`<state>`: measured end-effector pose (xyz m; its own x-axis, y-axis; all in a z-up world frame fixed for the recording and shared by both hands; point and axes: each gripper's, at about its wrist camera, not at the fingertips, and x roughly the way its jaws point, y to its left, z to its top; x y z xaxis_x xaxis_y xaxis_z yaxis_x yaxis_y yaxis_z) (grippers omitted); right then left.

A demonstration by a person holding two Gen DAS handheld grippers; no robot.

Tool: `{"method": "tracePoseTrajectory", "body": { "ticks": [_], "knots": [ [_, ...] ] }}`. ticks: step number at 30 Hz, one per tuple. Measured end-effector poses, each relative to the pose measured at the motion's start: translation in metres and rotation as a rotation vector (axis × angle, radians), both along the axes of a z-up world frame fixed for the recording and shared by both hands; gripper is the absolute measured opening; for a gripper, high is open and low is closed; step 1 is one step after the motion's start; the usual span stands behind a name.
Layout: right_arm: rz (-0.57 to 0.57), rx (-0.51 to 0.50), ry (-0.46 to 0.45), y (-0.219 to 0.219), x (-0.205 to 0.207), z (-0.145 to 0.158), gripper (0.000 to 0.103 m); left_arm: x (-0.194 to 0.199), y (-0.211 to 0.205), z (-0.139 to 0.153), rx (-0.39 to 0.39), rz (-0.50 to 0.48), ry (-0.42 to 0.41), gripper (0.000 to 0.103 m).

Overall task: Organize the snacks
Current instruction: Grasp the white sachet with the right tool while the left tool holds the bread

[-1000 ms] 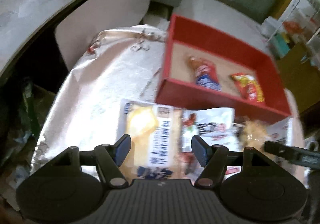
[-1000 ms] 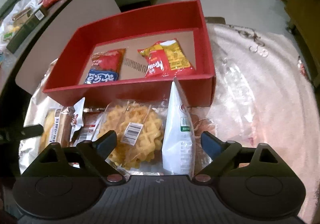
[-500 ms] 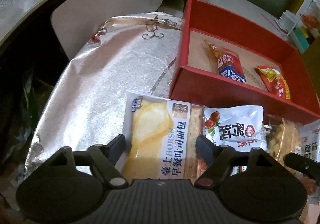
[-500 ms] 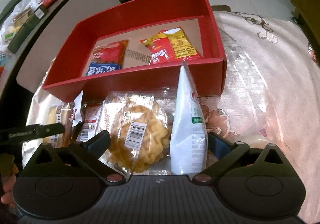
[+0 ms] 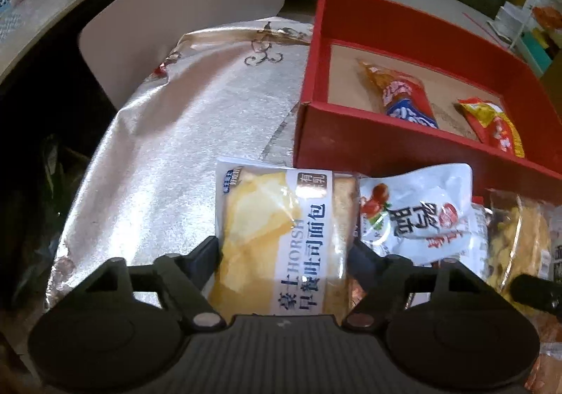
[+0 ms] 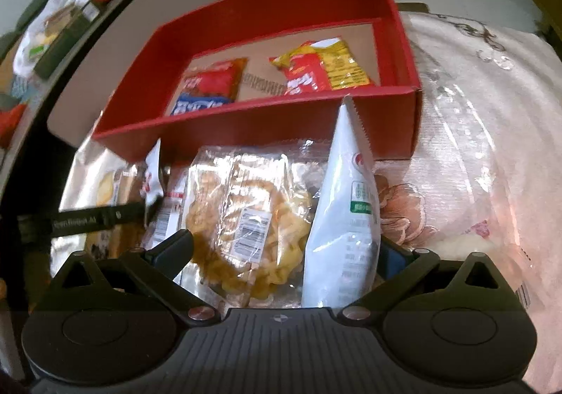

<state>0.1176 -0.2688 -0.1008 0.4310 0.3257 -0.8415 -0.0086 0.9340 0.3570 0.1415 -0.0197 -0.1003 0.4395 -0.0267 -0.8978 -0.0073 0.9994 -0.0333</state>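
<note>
Beside bread pack (image 5: 281,239), white pouch (image 5: 418,211)

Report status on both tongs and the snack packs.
Left tongs astride bread pack, just closing, grip unconfirmed. Right tongs wide open around waffle pack and white pouch. Red box holds two packets; nothing blocking.

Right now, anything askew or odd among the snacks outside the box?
One thing: the white pouch stands on edge, tilted, beside the waffle pack, between the fingers of the right claw, while the other loose packs lie flat. Nothing looks spilled or torn. The red box sits square, two packets inside.
</note>
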Motion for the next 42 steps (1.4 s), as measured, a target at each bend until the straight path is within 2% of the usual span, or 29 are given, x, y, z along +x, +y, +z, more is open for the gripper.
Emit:
{"method": "tracePoseTrajectory", "body": {
  "ticks": [2, 3, 6, 8, 10, 12, 16, 18, 19, 23, 26, 27, 28, 29, 33, 36, 42],
  "knots": [
    [-0.013, 0.001, 0.016, 0.003, -0.001, 0.001, 0.101, -0.007, -0.002, 0.003, -0.009, -0.010, 0.013, 0.068],
    [-0.017, 0.009, 0.031, 0.004, -0.002, 0.001, 0.095, -0.010, -0.003, 0.004, -0.025, -0.015, 0.025, 0.068],
    [-0.022, 0.018, 0.037, 0.011, -0.012, 0.007, 0.087, -0.025, -0.003, 0.010, -0.106, -0.025, 0.054, 0.067],
    [-0.017, 0.021, 0.034, 0.013, -0.026, 0.009, 0.084, -0.036, -0.003, 0.013, -0.129, -0.029, 0.057, 0.066],
    [-0.005, 0.053, 0.053, 0.016, -0.043, 0.007, 0.072, -0.048, -0.003, 0.015, -0.141, -0.047, 0.069, 0.066],
    [0.011, 0.067, 0.068, 0.021, -0.063, 0.005, 0.072, -0.060, -0.003, 0.013, -0.158, -0.063, 0.093, 0.066],
    [0.083, 0.047, 0.105, 0.042, -0.101, 0.001, 0.074, -0.082, -0.005, 0.013, -0.143, -0.094, 0.100, 0.066],
    [0.100, 0.053, 0.104, 0.047, -0.114, 0.001, 0.083, -0.085, -0.004, 0.011, -0.132, -0.097, 0.106, 0.066],
    [0.090, 0.049, 0.105, 0.045, -0.117, 0.001, 0.088, -0.084, -0.002, 0.008, -0.122, -0.096, 0.109, 0.067],
    [0.035, 0.035, 0.114, 0.036, -0.114, -0.003, 0.090, -0.084, -0.001, 0.006, -0.099, -0.098, 0.099, 0.068],
    [0.054, 0.031, 0.097, 0.046, -0.112, -0.002, 0.091, -0.085, -0.007, 0.004, -0.064, -0.117, 0.086, 0.069],
    [0.065, 0.033, 0.097, 0.052, -0.111, -0.003, 0.094, -0.085, -0.008, 0.004, -0.052, -0.125, 0.082, 0.072],
    [0.071, 0.025, 0.099, 0.059, -0.116, -0.005, 0.103, -0.084, -0.009, 0.002, -0.042, -0.131, 0.079, 0.074],
    [0.078, 0.017, 0.086, 0.064, -0.117, -0.007, 0.103, -0.083, -0.008, 0.001, -0.039, -0.134, 0.081, 0.075],
    [0.076, -0.103, 0.040, 0.089, -0.124, -0.012, 0.103, -0.083, -0.007, -0.001, -0.025, -0.140, 0.097, 0.081],
    [0.047, -0.152, -0.023, 0.099, -0.134, -0.016, 0.103, -0.086, -0.007, -0.005, -0.001, -0.154, 0.100, 0.086],
    [0.183, -0.356, -0.071, 0.124, -0.146, -0.022, 0.103, -0.095, -0.007, -0.010, 0.046, -0.166, 0.111, 0.090]
  ]
}}
